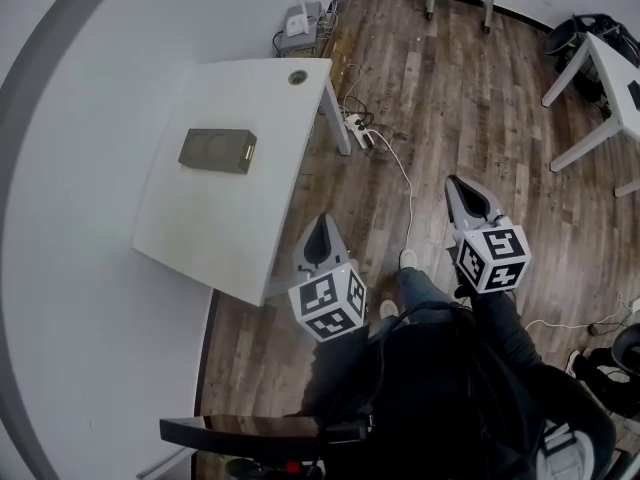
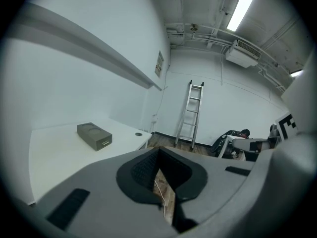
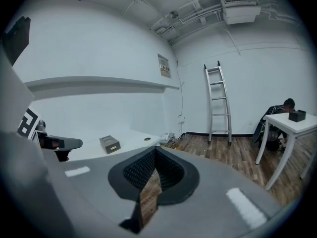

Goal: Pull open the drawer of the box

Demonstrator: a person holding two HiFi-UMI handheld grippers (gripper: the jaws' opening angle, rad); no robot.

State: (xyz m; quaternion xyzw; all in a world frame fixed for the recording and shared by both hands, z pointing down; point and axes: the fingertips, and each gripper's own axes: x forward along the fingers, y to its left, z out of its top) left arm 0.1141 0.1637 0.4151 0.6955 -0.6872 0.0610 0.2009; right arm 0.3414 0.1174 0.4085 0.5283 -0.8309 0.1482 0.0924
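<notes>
A small grey box (image 1: 218, 150) lies on the white table (image 1: 230, 248), its drawer front (image 1: 248, 152) facing right in the head view. Both grippers hang over the wooden floor, well short of the box. My left gripper (image 1: 320, 228) is just off the table's near corner, and its jaws meet at the tips with nothing between them. My right gripper (image 1: 460, 188) is further right, also shut and empty. The left gripper view shows the box (image 2: 93, 135) ahead to the left of my left gripper (image 2: 158, 150). In the right gripper view the box (image 3: 109, 144) is small, far left of my right gripper (image 3: 155, 150).
A power strip with cables (image 1: 358, 128) lies on the floor by the table leg. A ladder (image 2: 192, 114) leans on the far wall. A second white table (image 1: 610, 88) stands at the right with dark bags beside it. The person's legs and shoes (image 1: 405, 263) are below the grippers.
</notes>
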